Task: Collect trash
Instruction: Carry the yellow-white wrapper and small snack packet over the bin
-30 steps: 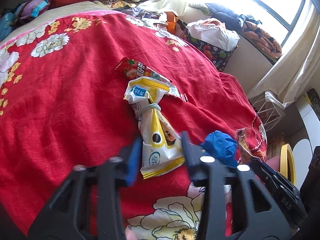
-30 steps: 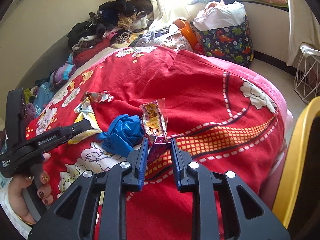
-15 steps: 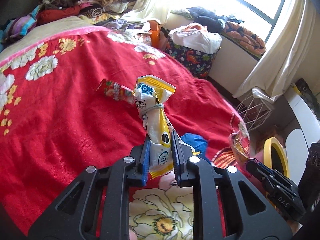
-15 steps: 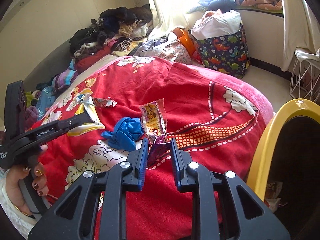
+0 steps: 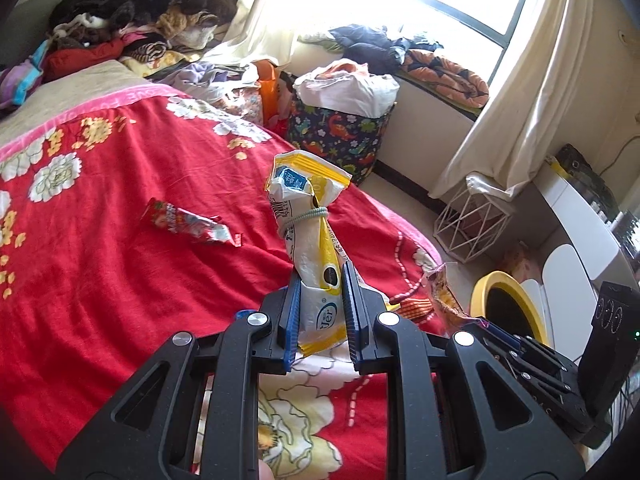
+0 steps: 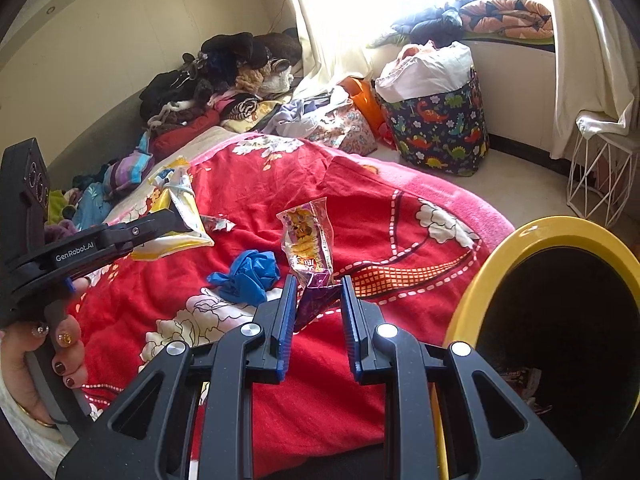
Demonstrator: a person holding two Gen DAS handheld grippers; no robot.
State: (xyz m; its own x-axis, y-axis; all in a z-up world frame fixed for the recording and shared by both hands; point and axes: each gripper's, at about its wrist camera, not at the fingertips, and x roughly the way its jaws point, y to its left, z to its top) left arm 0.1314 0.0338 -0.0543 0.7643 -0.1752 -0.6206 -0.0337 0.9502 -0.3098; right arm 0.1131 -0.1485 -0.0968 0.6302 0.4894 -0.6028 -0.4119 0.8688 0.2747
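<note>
My left gripper [image 5: 320, 280] is shut on a yellow-and-white snack bag [image 5: 310, 220] tied with a band, held upright above the red bed cover [image 5: 100, 260]; it also shows in the right wrist view [image 6: 176, 216]. My right gripper [image 6: 318, 284] is shut on a clear purple-bottomed snack wrapper [image 6: 310, 240], lifted near the yellow-rimmed trash bin [image 6: 492, 256], which also shows in the left wrist view [image 5: 478, 292]. A red wrapper [image 5: 188, 224] and a crumpled blue glove [image 6: 246, 274] lie on the bed.
Clothes are piled at the head of the bed [image 5: 132, 28]. A dinosaur-print basket [image 5: 340, 132] full of laundry stands on the floor by the window. A white wire basket [image 5: 472, 220] stands near the curtain.
My left gripper closed on the yellow bag and lifted it off the bed. My right gripper carried its wrapper right, toward the bin, which has come into view.
</note>
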